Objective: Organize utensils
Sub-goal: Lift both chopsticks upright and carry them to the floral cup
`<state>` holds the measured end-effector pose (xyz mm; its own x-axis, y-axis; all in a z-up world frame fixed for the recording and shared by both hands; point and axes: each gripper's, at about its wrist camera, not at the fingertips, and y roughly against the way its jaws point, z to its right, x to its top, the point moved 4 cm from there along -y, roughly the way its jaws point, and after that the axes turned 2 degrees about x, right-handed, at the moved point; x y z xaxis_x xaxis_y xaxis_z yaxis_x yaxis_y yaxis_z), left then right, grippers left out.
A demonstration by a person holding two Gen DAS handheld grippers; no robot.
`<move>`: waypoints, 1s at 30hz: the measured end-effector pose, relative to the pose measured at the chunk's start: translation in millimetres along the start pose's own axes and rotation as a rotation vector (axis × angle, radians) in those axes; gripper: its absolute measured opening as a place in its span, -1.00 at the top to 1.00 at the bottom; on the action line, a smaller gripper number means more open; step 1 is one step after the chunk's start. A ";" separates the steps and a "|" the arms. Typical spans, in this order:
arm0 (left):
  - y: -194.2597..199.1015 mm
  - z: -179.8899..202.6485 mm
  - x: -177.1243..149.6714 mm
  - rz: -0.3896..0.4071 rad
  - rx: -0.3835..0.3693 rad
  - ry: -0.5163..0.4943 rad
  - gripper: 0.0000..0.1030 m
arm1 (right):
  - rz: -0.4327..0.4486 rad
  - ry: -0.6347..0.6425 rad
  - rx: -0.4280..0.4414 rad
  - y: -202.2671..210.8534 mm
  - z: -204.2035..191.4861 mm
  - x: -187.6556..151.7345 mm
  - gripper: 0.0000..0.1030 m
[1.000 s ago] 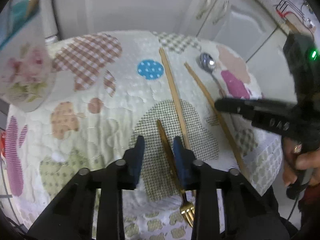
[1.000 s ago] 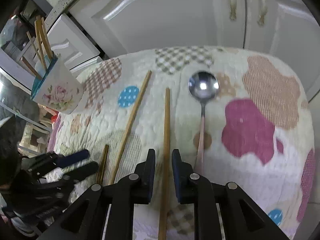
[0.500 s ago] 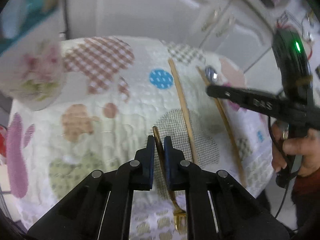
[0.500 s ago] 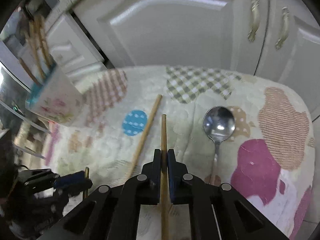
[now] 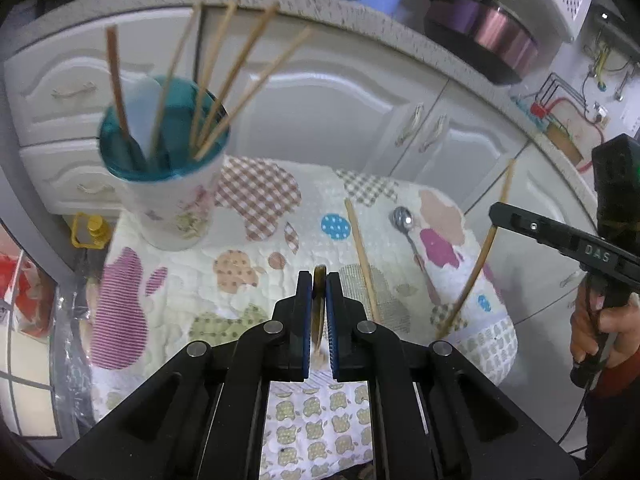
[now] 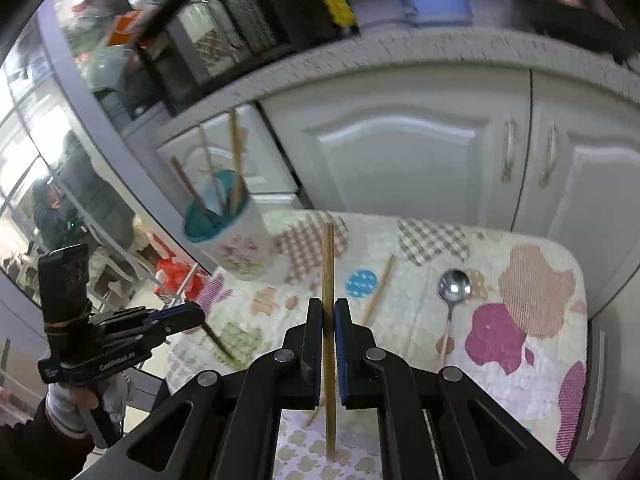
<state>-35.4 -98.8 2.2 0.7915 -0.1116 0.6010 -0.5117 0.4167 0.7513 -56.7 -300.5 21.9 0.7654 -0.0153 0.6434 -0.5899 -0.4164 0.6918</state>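
We have one utensil in each tool, both clear of the desk (image 5: 248, 280), and the floral cup (image 5: 172, 184) waits at ten o'clock from the left tool (image 5: 319, 312). To do this step well we should carry each piece over the cup's teal mouth, tip it upright, and thread it between the chopsticks already fanned inside, one hand at a time so the two tools do not cross. The left tool's jaws are closing, clamped on the gold fork (image 5: 319, 304), whose handle end pokes out between the blue pads; its tines seem to hang below, though the tool body hides most of them. The right tool (image 6: 328, 334) is pressed together on a wooden chopstick (image 6: 328, 264), which runs straight toward twelve o'clock and trails back under the tool. Still lying on the quilted cover are the second chopstick (image 5: 362, 264) and the spoon (image 5: 404, 220), just beside one another at one o'clock.
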 end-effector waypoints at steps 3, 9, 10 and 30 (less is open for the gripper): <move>15.7 -3.1 6.0 0.034 0.011 -0.001 0.89 | 0.027 0.037 0.009 11.2 -15.3 7.7 0.90; 44.9 -14.9 21.3 0.095 0.039 0.009 0.89 | 0.075 0.087 0.024 20.0 -40.5 31.3 0.90; 48.1 -16.5 23.9 0.102 0.045 0.010 0.89 | 0.085 0.096 0.029 21.0 -45.9 36.0 0.90; 122.5 -69.4 94.9 0.277 0.103 0.068 0.89 | 0.168 0.209 0.109 14.3 -117.6 107.4 0.90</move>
<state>0.2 4.2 132.4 0.6360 0.0557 0.7697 -0.7396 0.3286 0.5873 -13.2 -201.3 139.4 0.5833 0.0906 0.8072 -0.6637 -0.5197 0.5380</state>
